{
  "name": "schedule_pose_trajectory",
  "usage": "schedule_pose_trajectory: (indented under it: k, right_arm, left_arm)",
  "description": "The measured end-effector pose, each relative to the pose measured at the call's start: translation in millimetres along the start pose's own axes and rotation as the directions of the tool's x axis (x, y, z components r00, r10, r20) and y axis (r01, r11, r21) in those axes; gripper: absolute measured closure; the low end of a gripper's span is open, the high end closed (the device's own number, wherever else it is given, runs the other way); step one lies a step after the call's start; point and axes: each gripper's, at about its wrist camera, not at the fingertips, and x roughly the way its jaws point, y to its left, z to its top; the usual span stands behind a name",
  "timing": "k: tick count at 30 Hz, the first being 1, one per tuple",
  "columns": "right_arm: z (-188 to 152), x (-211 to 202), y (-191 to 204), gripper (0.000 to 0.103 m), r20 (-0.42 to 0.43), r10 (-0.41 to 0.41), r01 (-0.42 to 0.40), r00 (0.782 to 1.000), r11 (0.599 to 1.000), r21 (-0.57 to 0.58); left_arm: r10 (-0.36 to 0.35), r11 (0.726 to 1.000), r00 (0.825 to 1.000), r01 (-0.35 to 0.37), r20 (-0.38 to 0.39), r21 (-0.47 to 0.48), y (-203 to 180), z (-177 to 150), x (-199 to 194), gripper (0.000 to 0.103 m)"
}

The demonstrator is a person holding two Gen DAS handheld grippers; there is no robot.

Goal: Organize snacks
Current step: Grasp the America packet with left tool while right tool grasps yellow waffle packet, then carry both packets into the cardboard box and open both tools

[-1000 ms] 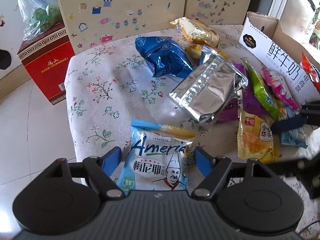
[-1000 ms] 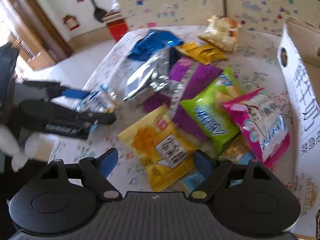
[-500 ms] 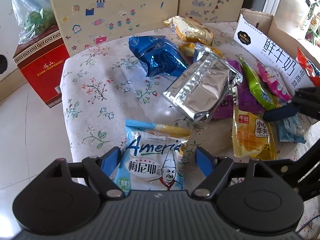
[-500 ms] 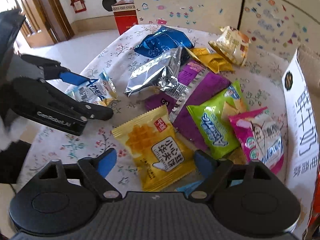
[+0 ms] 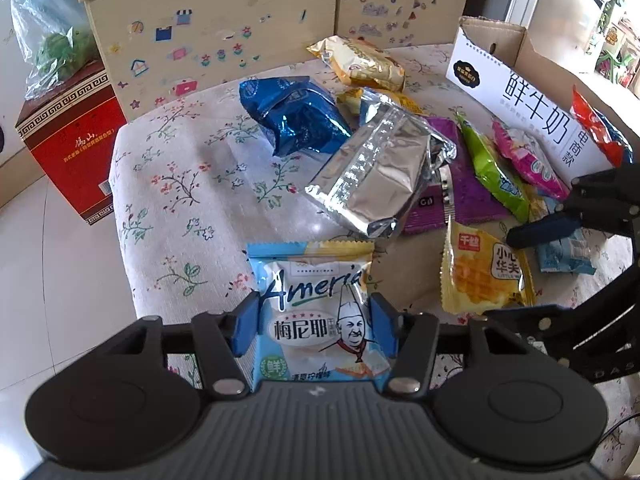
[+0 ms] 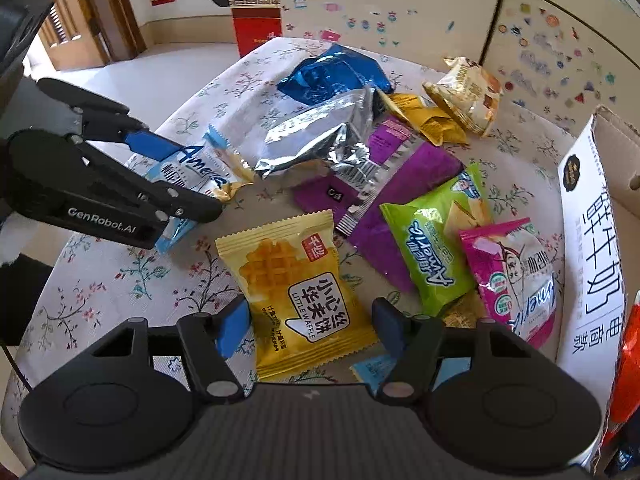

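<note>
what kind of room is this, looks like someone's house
Probably a room in a home. A floral tablecloth covers the table, children's stickers dot the wooden cabinet, and a red gift box sits on the tiled floor.

Your light blue snack pack [image 5: 318, 320] with the chef on it sits flat at the table's near edge. The yellow waffle pack [image 6: 298, 292] lies flat beside it. Silver [image 5: 376, 176], blue [image 5: 294, 114], purple [image 6: 400, 184], green [image 6: 436, 236] and pink [image 6: 516, 276] packs lie piled behind
</note>
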Motion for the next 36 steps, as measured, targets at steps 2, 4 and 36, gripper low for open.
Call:
schedule_pose_trajectory:
  k: [2,4,36]
  right_arm:
    - [1,2,0,0.024,0.012,0.002,-0.002,1.000,1.000,0.007]
    - [2,5,3,0.022,0.015,-0.012,0.013,1.000,1.000,-0.007]
    - [9,-41,-15,0.047,0.149,-0.017,-0.008,0.989,0.987,0.163]
  left_arm:
    - [0.007,1.000,1.000,-0.007,0.002,0.019,-2,0,0,0.045]
    - [0.013,0.999,1.000,-0.013,0.005,0.030,-4,-1,0,0.045]
    - [-0.008,0.998,0.991,0.015,0.134,-0.057,-18,13,-46,0.050]
